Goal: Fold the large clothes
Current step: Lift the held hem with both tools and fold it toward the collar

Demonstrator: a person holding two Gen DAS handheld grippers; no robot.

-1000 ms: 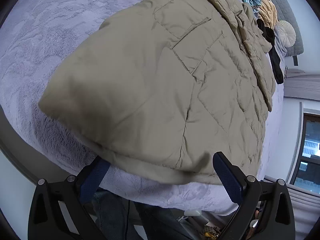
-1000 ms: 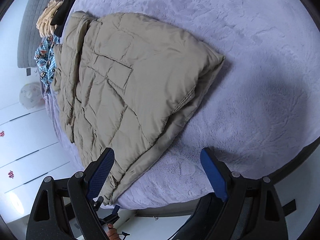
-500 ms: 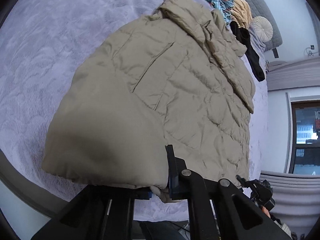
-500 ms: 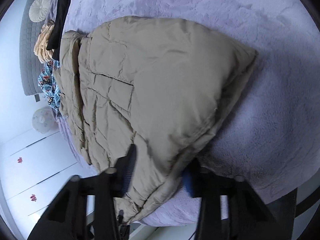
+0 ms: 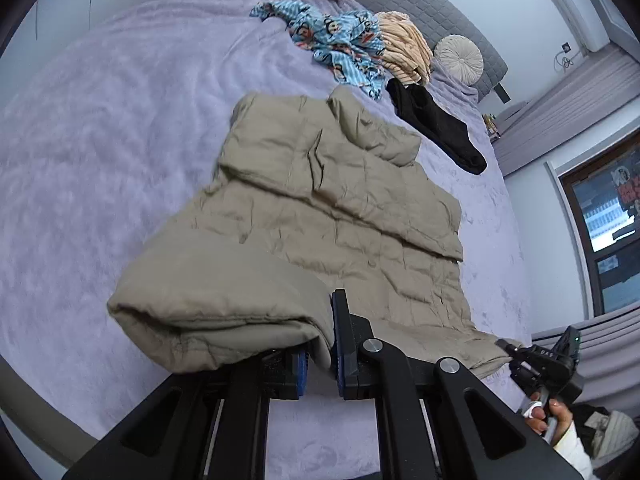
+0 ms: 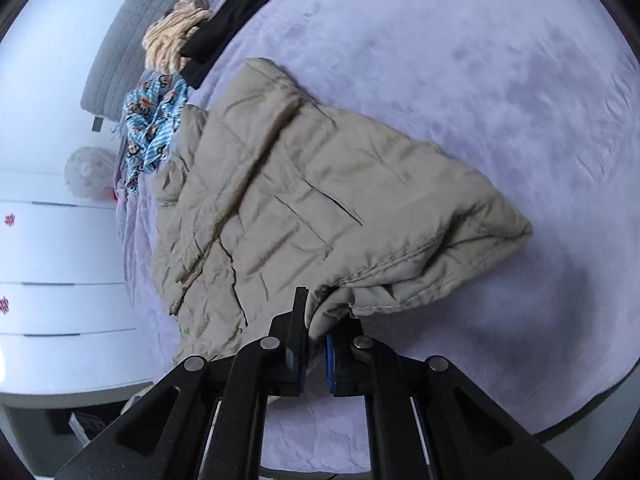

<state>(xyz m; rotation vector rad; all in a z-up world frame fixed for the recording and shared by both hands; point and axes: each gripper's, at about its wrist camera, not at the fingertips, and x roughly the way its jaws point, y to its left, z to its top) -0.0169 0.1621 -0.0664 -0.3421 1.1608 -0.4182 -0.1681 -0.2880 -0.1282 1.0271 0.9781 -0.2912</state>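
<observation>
Both the left gripper (image 5: pixel 319 354) and right gripper (image 6: pixel 316 354) were clamped on the near hem of the tan jacket (image 5: pixel 340 216), which lay mid-bed (image 5: pixel 100 140). The slick, puffy hem could slip out; the clothes pile (image 5: pixel 352 44) at one o'clock might snag the fold.

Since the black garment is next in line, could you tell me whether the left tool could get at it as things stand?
Probably not yet. The left tool is shut on the jacket hem, and the black garment lies beyond the jacket's far end near the headboard. Nothing covers it, so the way looks free once the jacket is released.
</observation>
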